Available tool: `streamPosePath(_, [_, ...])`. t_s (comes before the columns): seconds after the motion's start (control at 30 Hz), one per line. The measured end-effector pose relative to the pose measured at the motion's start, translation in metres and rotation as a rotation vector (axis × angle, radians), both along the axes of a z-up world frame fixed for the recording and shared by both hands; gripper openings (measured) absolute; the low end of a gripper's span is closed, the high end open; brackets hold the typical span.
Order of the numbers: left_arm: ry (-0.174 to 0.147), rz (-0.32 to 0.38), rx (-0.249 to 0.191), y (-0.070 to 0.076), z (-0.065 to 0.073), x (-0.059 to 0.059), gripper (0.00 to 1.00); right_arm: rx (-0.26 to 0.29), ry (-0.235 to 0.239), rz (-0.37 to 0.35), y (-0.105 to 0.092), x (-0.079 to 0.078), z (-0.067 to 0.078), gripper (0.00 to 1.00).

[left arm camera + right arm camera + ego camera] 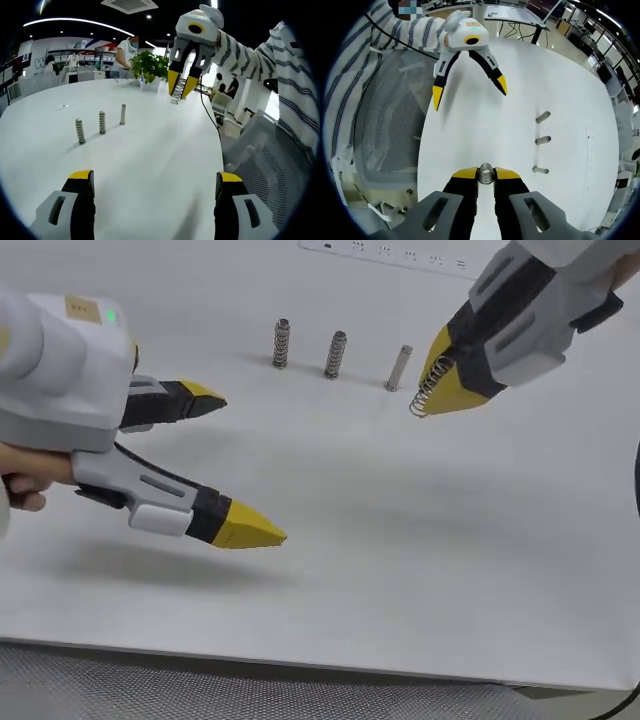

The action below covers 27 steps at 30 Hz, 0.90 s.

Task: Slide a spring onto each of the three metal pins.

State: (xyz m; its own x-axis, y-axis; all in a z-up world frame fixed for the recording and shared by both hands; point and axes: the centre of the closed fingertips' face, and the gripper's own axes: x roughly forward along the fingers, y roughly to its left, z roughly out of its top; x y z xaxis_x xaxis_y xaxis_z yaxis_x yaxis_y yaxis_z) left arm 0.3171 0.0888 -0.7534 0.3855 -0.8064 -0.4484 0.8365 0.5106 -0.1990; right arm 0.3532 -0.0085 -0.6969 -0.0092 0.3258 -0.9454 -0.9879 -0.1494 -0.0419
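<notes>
Three upright pins stand in a row on the white table (pixel 380 540). Springs cover the left pin (pixel 281 343) and the middle pin (pixel 335 354); the right pin (pixel 399 368) is bare metal. My right gripper (pixel 440 390) hangs just right of the bare pin and slightly above the table, shut on a spring (pixel 424 392) that sticks out of its yellow tips. That held spring (pixel 486 173) sits between the jaws in the right gripper view. My left gripper (pixel 235 462) is at the left, open wide, holding nothing. The pins (pixel 101 122) lie ahead of it to the left.
A white power strip (pixel 390 252) lies along the table's far edge. The table's near edge runs along the bottom, with a mesh chair (pixel 385 125) beyond it. A potted plant (pixel 149 67) stands at the table's far end, and people stand in the room behind.
</notes>
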Motion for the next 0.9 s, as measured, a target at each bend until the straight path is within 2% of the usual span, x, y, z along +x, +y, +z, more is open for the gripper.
streamPosePath(0.03, [0.000,0.001,-0.003,0.000,0.001,0.000,0.98,-0.001,-0.003,-0.002,0.000,0.003,0.000,0.08])
streamPosePath(0.07, [-0.007,0.014,-0.025,-0.001,0.004,0.003,0.98,-0.001,-0.007,-0.006,0.000,0.007,0.000,0.08])
streamPosePath(0.17, [-0.010,0.019,-0.037,0.000,0.008,0.005,0.98,-0.003,-0.022,-0.011,0.000,0.017,0.000,0.08])
streamPosePath(0.23, [-0.019,0.021,-0.034,0.002,0.008,0.006,0.98,-0.005,-0.025,-0.014,-0.001,0.024,0.001,0.08])
streamPosePath(0.3, [-0.034,0.041,-0.025,0.005,0.009,0.011,0.98,0.002,-0.051,-0.023,0.002,0.035,0.007,0.09])
streamPosePath(0.4, [-0.032,0.051,-0.025,0.009,0.009,0.012,0.98,0.019,-0.060,-0.036,0.006,0.046,0.014,0.08])
streamPosePath(0.53, [-0.031,0.055,-0.013,0.013,0.008,0.011,0.98,0.013,-0.080,-0.037,0.008,0.061,0.017,0.08])
streamPosePath(0.7, [-0.040,0.067,-0.017,0.018,0.010,0.013,0.98,-0.002,-0.075,-0.068,0.005,0.080,0.009,0.09])
streamPosePath(0.83, [-0.051,0.077,-0.011,0.021,0.011,0.016,0.98,-0.020,-0.069,-0.081,0.002,0.089,0.002,0.09])
streamPosePath(0.9, [-0.054,0.080,-0.004,0.023,0.011,0.017,0.98,-0.032,-0.081,-0.090,-0.001,0.097,-0.001,0.09])
